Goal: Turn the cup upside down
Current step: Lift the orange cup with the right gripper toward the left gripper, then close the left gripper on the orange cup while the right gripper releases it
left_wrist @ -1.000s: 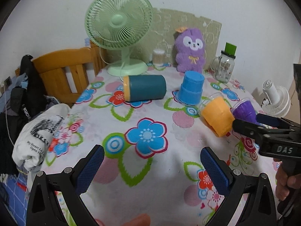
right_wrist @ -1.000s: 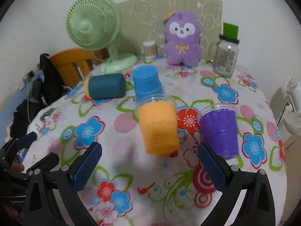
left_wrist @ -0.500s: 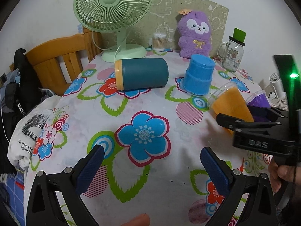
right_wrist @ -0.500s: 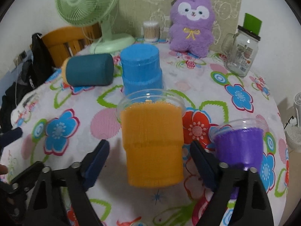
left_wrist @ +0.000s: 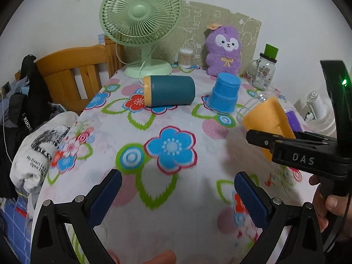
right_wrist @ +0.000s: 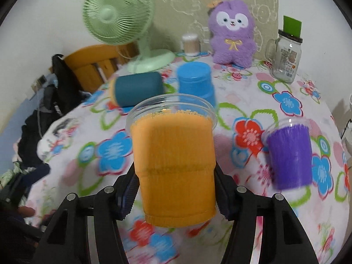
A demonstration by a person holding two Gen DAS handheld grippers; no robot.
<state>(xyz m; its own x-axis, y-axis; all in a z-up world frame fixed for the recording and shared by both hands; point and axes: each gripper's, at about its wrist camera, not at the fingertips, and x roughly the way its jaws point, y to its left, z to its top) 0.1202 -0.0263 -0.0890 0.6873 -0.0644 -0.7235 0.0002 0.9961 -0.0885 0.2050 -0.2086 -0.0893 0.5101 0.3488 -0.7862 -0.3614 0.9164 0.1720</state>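
Four cups (right_wrist: 176, 167), two fans (left_wrist: 140, 15), one plush (right_wrist: 233, 30), one jar (right_wrist: 286, 57).

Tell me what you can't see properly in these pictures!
- Purple ribbed plastic cup: left wrist view, mostly hidden behind the orange ribbed plastic cup and the right tongs.
- Right tongs' blue pads: right wrist view, covered by the orange cup.
- Glass handled jar's label: too small to read.
- Inside of the upside-down blue plastic cup: hidden by its own walls.

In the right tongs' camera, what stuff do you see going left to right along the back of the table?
Green fan → little jar of cotton swabs → purple plush bunny → glass mason jar mug.
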